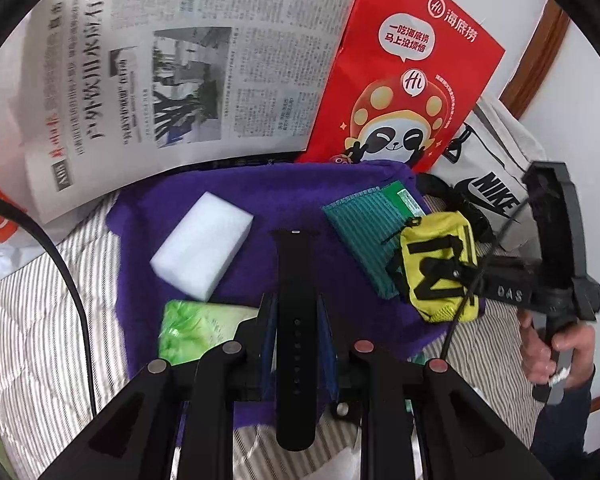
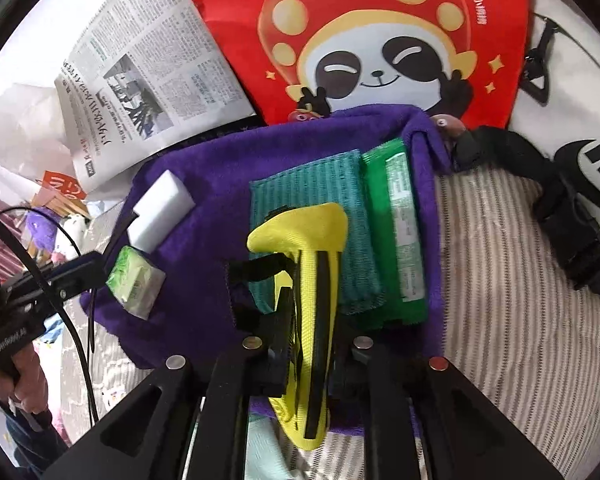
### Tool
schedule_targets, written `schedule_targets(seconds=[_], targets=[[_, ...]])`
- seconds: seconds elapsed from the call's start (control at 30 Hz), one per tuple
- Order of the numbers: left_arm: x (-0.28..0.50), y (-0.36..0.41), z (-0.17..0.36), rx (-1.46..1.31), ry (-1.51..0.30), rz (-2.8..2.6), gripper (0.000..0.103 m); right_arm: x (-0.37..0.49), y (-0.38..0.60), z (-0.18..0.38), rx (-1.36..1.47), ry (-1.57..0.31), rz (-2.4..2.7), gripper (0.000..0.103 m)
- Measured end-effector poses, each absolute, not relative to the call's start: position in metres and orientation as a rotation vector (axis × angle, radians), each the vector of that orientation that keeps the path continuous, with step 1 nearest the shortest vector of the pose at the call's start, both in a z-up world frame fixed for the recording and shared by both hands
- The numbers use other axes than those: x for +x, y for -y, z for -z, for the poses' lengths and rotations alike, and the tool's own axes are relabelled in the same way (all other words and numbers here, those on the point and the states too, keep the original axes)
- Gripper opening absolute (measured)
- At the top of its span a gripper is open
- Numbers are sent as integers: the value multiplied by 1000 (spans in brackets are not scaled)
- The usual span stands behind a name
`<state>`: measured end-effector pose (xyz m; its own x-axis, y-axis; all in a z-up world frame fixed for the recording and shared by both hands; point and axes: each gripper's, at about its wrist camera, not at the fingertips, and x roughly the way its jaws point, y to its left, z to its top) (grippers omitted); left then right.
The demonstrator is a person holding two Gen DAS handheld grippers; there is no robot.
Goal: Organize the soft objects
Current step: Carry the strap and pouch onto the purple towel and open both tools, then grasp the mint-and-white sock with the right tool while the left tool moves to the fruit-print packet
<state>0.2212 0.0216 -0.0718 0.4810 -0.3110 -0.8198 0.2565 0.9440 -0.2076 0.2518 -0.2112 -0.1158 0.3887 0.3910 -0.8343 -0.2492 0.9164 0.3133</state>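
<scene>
My left gripper (image 1: pixel 296 316) is clamped on a black perforated rubber watch strap (image 1: pixel 295 320), which sticks out past the fingertips over the purple fleece towel (image 1: pixel 284 196) spread on the striped bedding (image 2: pixel 500 280). My right gripper (image 2: pixel 304 344) has the small yellow pouch with black straps (image 2: pixel 312 280) between its jaws; pads look like they're touching it, but the fisheye view is tight, so can't confirm real pressure. The pouch hangs over the teal ribbed cloth (image 2: pixel 320 184), beside a green packet (image 2: pixel 400 232). A white foam sponge block (image 1: pixel 204 244) and a light-green tissue pack (image 1: pixel 192 328) lie on the towel's left part. A newspaper (image 1: pixel 172 64) and a red panda-print paper bag (image 1: pixel 412 72) sit behind.
</scene>
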Motion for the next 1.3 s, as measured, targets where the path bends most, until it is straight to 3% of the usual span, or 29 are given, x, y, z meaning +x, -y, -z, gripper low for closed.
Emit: schedule_targets(seconds=[0.2,0.77,1.0,1.07,1.13,1.2,1.3], targets=[[245,-7,81,-92,-1027,369,20,251,215,113,105,-1098,-367,20],[276,0,131,23,-1103,233,20,235,209,93,-111,-1021,-228,57],[273,7,135,40,-1102,229,21,223,213,91,-181,-1014,-159,61],[272,4,134,22,-1110,238,26,218,216,89,-175,-1013,-176,63],[269,2,133,5,-1121,252,41,214,219,88,-161,-1012,-171,63],[264,9,132,33,-1126,260,50,208,222,85,-141,-1007,-168,63],[254,15,125,60,-1106,256,50,198,226,79,-110,-996,-174,63]])
